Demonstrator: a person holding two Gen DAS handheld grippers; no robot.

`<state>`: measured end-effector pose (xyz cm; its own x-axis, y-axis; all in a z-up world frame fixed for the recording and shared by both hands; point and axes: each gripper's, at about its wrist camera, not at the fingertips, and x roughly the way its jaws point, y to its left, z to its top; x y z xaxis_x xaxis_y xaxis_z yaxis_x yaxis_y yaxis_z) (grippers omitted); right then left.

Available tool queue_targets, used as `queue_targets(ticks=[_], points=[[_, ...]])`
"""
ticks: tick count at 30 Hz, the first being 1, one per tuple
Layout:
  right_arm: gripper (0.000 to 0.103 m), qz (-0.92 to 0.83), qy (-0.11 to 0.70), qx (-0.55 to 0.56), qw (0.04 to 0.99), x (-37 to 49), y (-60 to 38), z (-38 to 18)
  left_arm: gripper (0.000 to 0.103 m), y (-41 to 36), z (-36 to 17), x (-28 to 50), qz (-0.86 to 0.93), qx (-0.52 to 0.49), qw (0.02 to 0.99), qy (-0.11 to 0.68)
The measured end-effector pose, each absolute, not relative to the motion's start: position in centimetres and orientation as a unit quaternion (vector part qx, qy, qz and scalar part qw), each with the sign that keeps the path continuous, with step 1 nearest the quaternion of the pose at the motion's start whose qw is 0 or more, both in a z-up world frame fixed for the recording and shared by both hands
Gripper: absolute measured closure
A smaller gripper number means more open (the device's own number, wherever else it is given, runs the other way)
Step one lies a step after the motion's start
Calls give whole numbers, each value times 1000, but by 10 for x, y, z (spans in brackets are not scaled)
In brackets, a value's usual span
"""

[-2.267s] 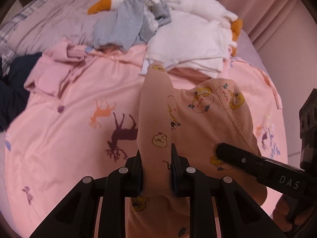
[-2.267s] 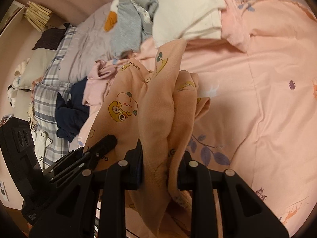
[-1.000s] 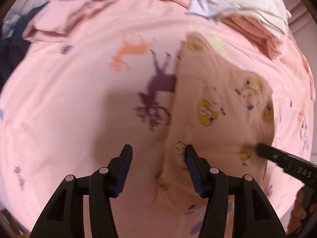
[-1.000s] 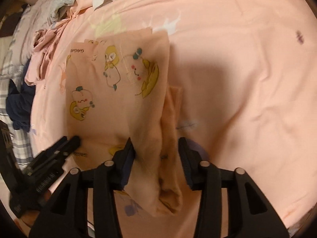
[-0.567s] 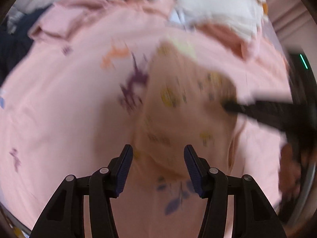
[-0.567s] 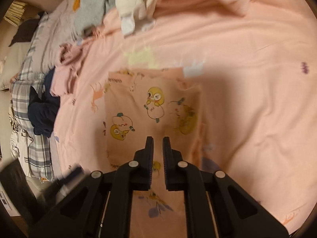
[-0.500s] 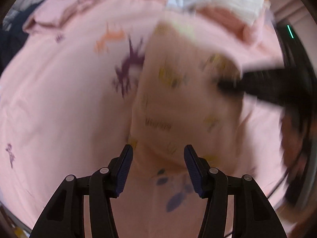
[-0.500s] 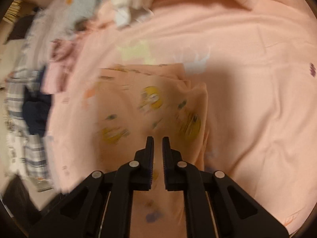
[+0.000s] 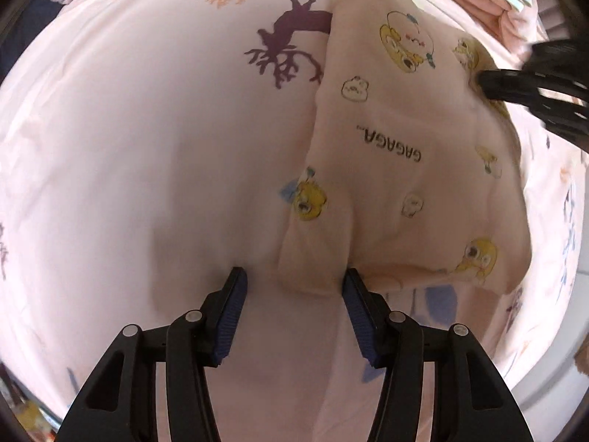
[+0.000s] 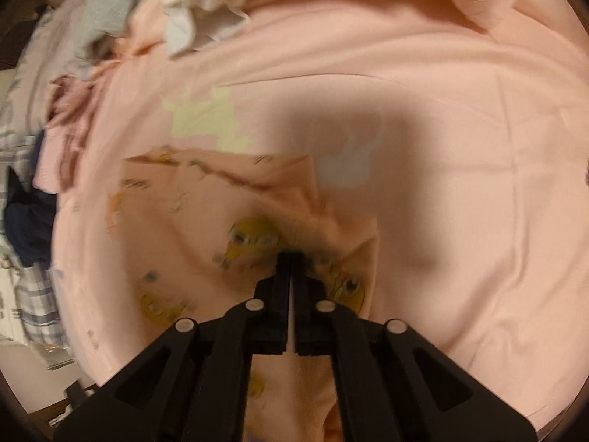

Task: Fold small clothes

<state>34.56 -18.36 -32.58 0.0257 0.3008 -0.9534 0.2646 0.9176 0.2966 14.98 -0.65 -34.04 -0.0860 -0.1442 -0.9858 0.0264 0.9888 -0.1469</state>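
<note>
The peach garment point(image 9: 405, 154) with yellow cartoon prints lies flat on the pink sheet point(image 9: 147, 147) of the bed, near its front edge. The left gripper point(image 9: 294, 287) hangs over the garment's near corner, jaws about half open, holding nothing. The right gripper point(image 10: 291, 258) presses its tips on the garment; its jaws closed and then opened slightly, almost shut now, and whether cloth is pinched I cannot tell.

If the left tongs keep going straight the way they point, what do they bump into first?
Probably the near corner of the peach duck-print garment, which lies between the open left tongs. The pink bedsheet lies right beneath; depth is hard to judge.
</note>
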Motion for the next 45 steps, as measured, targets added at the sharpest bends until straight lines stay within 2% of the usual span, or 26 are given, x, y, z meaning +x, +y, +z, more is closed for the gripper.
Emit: queue_targets(ticks=[2, 4, 7, 10, 11, 14, 16, 18, 22, 33, 45], points=[[94, 21, 690, 225, 688, 326, -186, -309, 47, -6, -339, 145, -63, -19, 670, 739], [94, 50, 675, 260, 689, 300, -183, -293, 52, -4, -339, 135, -51, 12, 663, 747], [95, 92, 679, 261, 680, 266, -164, -290, 52, 5, -335, 128, -40, -9, 668, 743], [96, 52, 725, 228, 648, 240, -154, -323, 52, 16, -337, 126, -23, -45, 660, 749], [103, 32, 742, 230, 629, 232, -157, -339, 52, 18, -336, 126, -16, -43, 663, 747], [103, -15, 761, 302, 574, 202, -177, -370, 52, 26, -335, 128, -6, -26, 679, 734], [103, -54, 759, 337, 555, 184, -192, -371, 59, 31, -332, 130, 4, -22, 687, 726], [96, -54, 740, 343, 576, 177, -198, -358, 63, 38, -325, 134, 6, -39, 698, 715], [95, -53, 730, 301, 611, 181, -195, -332, 68, 45, -299, 148, 15, -61, 726, 685], [92, -32, 672, 175, 719, 209, -169, -237, 68, -1, -219, 149, -20, -47, 786, 616], [91, -44, 587, 135, 797, 183, -175, -107, 68, -12, -114, 138, -35, -32, 842, 538]])
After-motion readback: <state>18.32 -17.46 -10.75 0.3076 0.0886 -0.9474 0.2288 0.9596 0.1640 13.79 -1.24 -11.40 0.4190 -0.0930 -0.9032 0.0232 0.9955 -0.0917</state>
